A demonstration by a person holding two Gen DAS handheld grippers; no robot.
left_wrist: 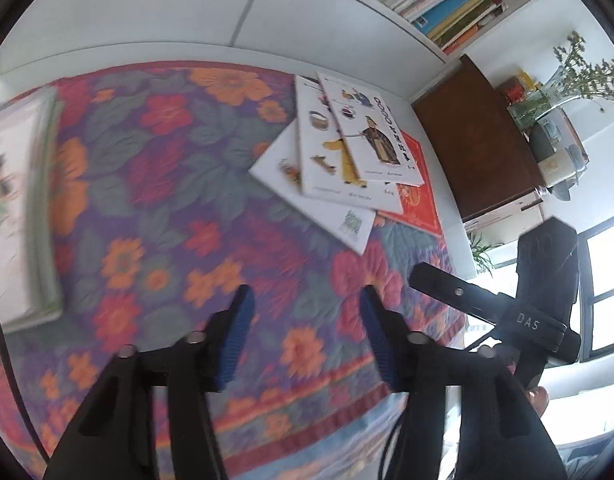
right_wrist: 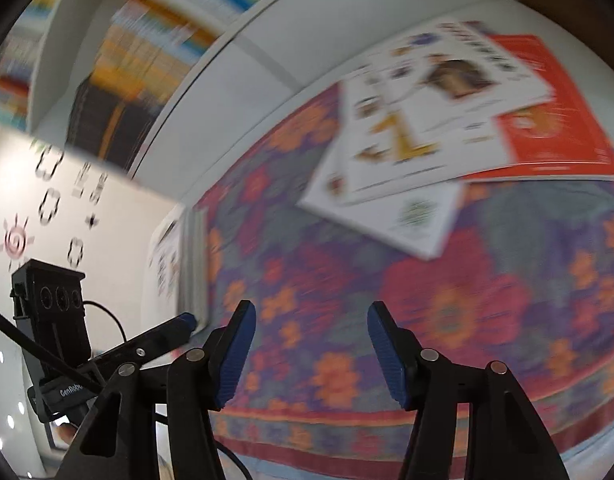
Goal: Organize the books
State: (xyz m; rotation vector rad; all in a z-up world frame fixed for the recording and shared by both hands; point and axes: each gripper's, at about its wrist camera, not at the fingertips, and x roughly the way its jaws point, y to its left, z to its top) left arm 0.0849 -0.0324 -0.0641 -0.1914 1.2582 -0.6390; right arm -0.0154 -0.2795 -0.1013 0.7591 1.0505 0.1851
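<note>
Both tongs are spread wide and hold nothing. The left tongs and the right tongs hang over a tabletop covered by a flowery cloth. The landmark is the messy pile of books, which lies fanned out on the cloth near the white shelf unit. In that pile, white picture books lie crooked on top of a red book. Far from the pile, at the other end of the cloth, sits a neater stack of books with its edges lined up. Above the pile, more books stand in the shelf. The job looks partly done: the neat stack is made, but the messy pile is not yet sorted.
</note>
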